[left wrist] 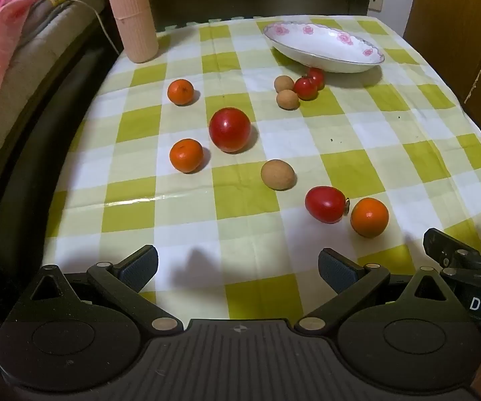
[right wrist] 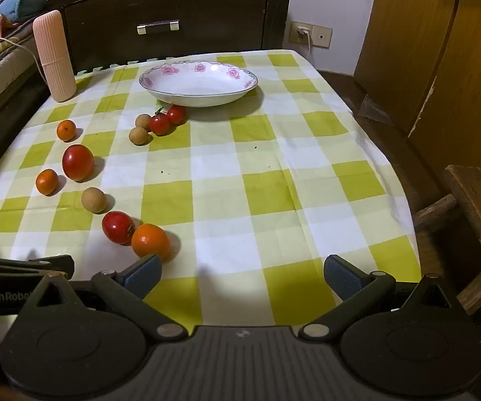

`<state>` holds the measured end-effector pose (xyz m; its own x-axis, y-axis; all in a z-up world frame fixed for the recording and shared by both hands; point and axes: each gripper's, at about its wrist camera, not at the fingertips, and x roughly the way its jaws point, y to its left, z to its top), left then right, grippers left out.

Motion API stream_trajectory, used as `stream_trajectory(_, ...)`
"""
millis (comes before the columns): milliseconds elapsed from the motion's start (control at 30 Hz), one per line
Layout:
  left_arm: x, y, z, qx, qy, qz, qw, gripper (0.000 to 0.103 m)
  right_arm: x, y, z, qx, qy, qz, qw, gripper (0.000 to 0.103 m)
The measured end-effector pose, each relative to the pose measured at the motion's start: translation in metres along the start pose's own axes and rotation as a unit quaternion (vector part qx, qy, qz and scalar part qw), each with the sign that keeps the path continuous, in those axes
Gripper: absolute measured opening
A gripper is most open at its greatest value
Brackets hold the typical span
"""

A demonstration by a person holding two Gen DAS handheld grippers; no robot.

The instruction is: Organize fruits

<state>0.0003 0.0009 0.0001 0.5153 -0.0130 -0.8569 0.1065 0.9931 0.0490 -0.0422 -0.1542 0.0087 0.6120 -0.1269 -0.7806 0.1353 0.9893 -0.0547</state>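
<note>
Nothing gathered yet; bowl (right wrist: pixel 198 88) empty, far side of the checked cloth (right wrist: pixel 274 173), probably set there as the collecting place. All fruit loose on the cloth, on the near-left side of the bowl.

Closest to the bowl, almost under its rim: two cherry tomatoes (right wrist: pixel 167 119) touching, one with a green stalk, and two longans (right wrist: pixel 141 128) just beside them. Farther from the bowl, toward the left edge: small orange (right wrist: pixel 66 130), then big tomato (right wrist: pixel 78 162) with a second orange (right wrist: pixel 46 181) beside it. Farther still, third longan (right wrist: pixel 93 199), then a small tomato (right wrist: pixel 117 227) touching a third orange (right wrist: pixel 150 241), farthest from the bowl and nearest the tools.

Left gripper (left wrist: pixel 237 269) spread wide, nothing between the pads, tilted down over bare cloth, well short of the bowl. Right gripper (right wrist: pixel 242 275) likewise wide and empty, tilted down, its left pad just near the third orange. Both held wide apparently in readiness for round fruit, none chosen as yet.

Pink ribbed tube (right wrist: pixel 55 55) upright to the left of the bowl, at the cloth's back corner, clear of the fruit and seemingly no part of the job.
</note>
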Motion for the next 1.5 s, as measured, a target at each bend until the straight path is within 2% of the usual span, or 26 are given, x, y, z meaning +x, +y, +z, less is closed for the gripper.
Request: stream_trajectory(1500, 0.0045, 0.0012, 0.0021, 0.002, 0.005, 0.005, 1.0, 0.102, 0.004, 0.0009, 0.0002, 0.0, 0.005, 0.004, 1.0, 0.102)
